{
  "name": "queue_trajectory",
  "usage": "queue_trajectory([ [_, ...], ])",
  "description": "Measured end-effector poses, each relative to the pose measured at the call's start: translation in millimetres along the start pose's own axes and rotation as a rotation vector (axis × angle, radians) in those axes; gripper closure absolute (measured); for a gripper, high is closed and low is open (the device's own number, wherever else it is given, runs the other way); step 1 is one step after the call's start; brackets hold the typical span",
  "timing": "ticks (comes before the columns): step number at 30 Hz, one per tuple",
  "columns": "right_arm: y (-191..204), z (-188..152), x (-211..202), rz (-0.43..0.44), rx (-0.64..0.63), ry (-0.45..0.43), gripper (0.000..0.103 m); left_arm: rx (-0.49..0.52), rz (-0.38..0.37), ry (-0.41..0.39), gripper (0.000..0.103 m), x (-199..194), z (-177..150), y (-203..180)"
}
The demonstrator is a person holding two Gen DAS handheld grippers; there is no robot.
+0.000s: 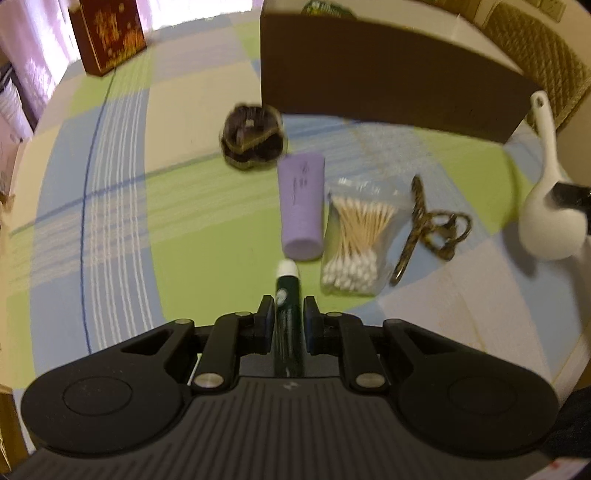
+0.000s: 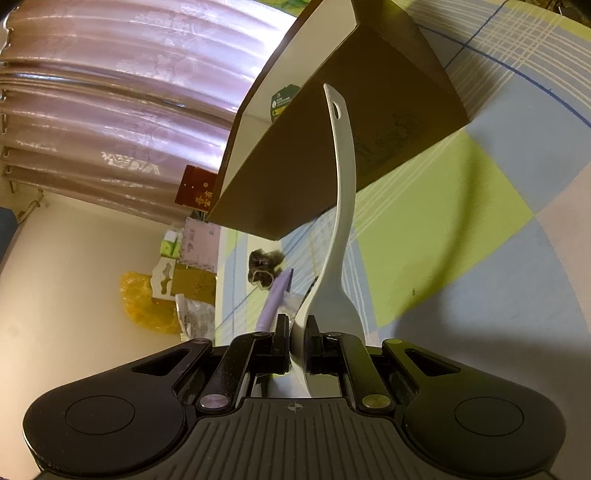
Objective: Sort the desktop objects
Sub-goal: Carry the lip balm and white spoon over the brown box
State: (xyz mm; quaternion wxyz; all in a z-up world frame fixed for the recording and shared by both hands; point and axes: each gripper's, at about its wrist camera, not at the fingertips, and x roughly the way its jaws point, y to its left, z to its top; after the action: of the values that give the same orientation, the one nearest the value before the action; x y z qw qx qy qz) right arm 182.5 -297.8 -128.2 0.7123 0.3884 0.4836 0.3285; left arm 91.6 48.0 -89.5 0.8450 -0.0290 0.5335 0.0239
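Note:
My left gripper (image 1: 289,314) points steeply down at the checked tablecloth (image 1: 122,192) and is shut on a dark green tube with a white cap (image 1: 287,291), which sticks out ahead of the pads. Ahead of it lie a purple tube (image 1: 301,206), a bag of cotton swabs (image 1: 354,243), a spotted hair clip (image 1: 432,229) and a dark scrunchie (image 1: 253,136). My right gripper (image 2: 298,339) is shut on the bowl of a white rice spoon (image 2: 341,203), also seen at the right edge as the spoon (image 1: 550,221). Its handle points up toward the brown box (image 2: 332,155).
The open brown box (image 1: 388,81) stands behind the objects. A red printed box (image 1: 109,33) stands at the far left of the table. Beyond the table edge lie bags and packets on the floor (image 2: 147,306), with a pink curtain (image 2: 110,92) behind.

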Motion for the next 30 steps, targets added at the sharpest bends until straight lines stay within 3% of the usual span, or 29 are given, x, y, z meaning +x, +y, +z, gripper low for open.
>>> queue_trajectory([
  [18,-6,-2,-4,-0.014,0.004,-0.003,0.099,0.002,0.011,-0.001,0.091,4,0,-4],
  [30,8,0,-6,0.029,-0.025,0.006,0.099,-0.016,-0.004,-0.128,0.091,-51,4,-6],
])
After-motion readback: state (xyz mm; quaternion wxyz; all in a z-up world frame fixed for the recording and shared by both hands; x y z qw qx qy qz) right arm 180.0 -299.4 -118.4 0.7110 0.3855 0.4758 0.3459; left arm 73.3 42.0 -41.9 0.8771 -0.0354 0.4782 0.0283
